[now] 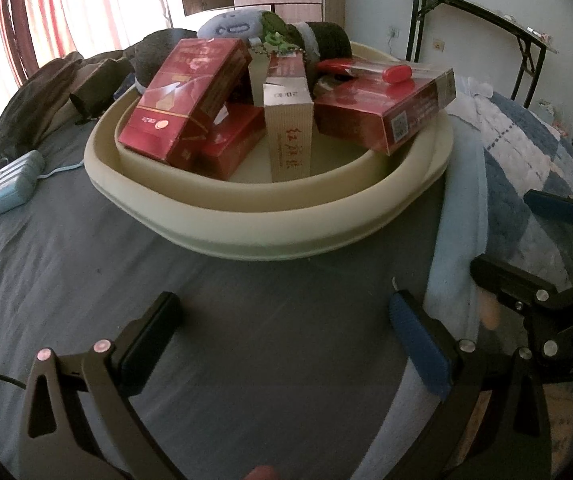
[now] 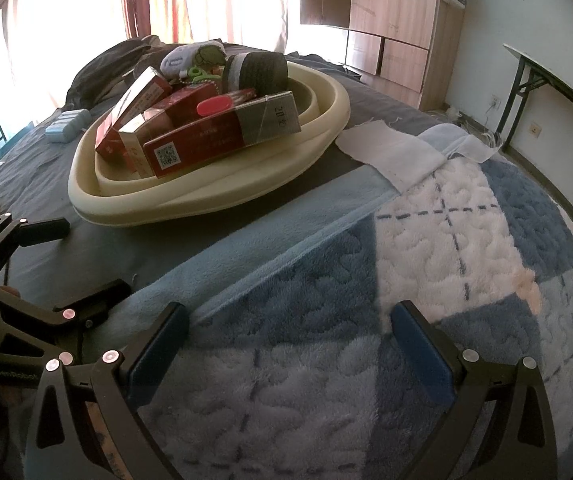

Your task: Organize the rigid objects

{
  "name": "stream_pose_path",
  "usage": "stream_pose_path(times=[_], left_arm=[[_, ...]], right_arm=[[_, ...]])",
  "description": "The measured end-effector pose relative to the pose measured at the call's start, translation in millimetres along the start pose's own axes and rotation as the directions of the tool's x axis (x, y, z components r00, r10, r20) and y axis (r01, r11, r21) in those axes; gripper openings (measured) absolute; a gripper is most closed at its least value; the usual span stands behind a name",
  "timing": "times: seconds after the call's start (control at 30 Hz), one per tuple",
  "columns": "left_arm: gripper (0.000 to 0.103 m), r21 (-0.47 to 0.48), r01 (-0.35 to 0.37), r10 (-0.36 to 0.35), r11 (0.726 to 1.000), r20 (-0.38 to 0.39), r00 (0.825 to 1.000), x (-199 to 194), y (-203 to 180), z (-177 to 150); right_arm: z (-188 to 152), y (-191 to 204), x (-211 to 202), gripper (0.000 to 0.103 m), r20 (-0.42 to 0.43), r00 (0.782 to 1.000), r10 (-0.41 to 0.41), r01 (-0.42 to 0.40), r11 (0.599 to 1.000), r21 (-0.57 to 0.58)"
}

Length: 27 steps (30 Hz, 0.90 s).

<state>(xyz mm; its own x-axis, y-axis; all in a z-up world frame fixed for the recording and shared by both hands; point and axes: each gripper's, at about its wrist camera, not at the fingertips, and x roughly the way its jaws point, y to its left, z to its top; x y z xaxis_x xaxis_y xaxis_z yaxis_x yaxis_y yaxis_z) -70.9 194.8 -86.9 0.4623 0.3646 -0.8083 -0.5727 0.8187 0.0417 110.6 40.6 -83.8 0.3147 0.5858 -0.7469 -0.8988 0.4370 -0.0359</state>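
Two claws, both wide open and holding nothing: left claw (image 1: 282, 328) low over the grey bedsheet (image 1: 246, 320), right claw (image 2: 288, 334) over the blue and white blanket (image 2: 426, 260), side by side and near each other. Several boxes piled in a cream basin (image 1: 270, 216) on the bed, ahead of both claws: a red box (image 1: 182, 100) leaning at the left, a smaller red box (image 1: 232, 144) under it, a tall beige box (image 1: 288, 136) upright in the middle, a long red carton (image 1: 386, 108) lying across the right rim. On top of the carton, a red lighter (image 1: 396, 73). At the far side of the basin, a dark rolled cloth (image 2: 260, 70), a pale blue soft toy (image 1: 232, 26) and a green keychain (image 1: 274, 36). Left of the basin on the sheet, well apart from it, a light blue case (image 1: 16, 182). Beyond the bed, a wooden cabinet (image 2: 390, 8) and a folding counter (image 1: 482, 24) against the wall.
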Motion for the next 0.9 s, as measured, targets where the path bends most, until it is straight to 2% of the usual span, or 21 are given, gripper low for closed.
stream_pose_path(times=[0.9], left_arm=[[0.103, 0.0, 0.0, 0.0, 1.0, 0.0, 1.0, -0.3, -0.1, 0.1]], right_arm=[[-0.1, 0.0, -0.2, 0.103, -0.001, 1.0, 0.001, -0.001, 1.0, 0.0]])
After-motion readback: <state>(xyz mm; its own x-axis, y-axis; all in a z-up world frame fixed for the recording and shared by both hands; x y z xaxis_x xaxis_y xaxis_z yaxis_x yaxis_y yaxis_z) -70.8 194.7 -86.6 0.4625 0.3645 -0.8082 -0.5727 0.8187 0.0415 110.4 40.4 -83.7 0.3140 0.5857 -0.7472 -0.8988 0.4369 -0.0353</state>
